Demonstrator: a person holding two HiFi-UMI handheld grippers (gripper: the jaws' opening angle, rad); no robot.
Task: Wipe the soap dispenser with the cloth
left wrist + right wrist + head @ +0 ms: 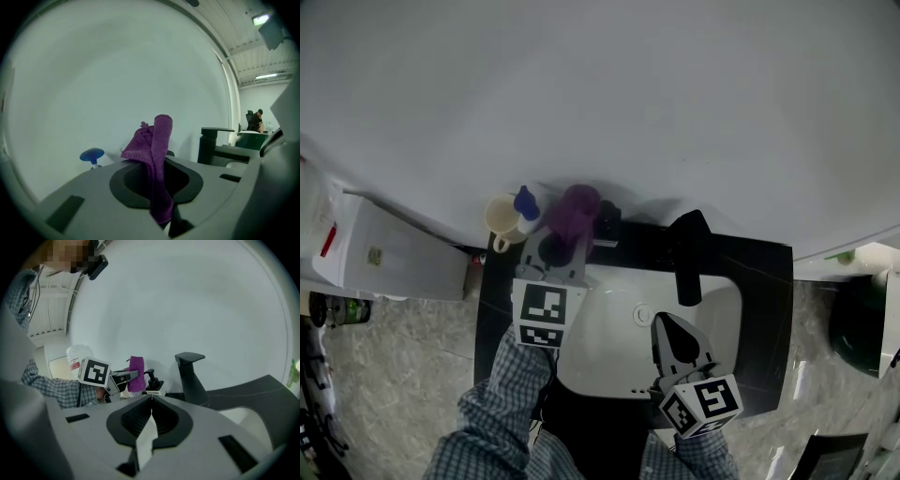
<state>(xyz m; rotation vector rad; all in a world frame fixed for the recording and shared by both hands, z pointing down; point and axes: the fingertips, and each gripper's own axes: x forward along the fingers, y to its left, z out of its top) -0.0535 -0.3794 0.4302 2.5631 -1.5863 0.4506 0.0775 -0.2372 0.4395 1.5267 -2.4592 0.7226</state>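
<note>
Head view: cloth held up beside the dispenser, wipe not yet begun

Head view puts the left gripper (555, 251) at upper centre, its jaws pinching the purple cloth (577, 210) so that a folded wad stands past the tips, likely to offer a soft face to the soap dispenser (607, 221); that black pump bottle stands just right of the cloth on the dark desk (759, 281), behind the white sink (609, 352) and left of the black tap (688, 255); whether cloth and dispenser touch cannot be told. The right gripper (677, 339) hovers over the basin at lower right, jaws pressed together on nothing, seemingly held clear of the work. No brand reads anywhere; only the grippers' square markers are sharp; the red label on a white bottle (75, 355) at left of the right gripper view is too small to read.
</note>
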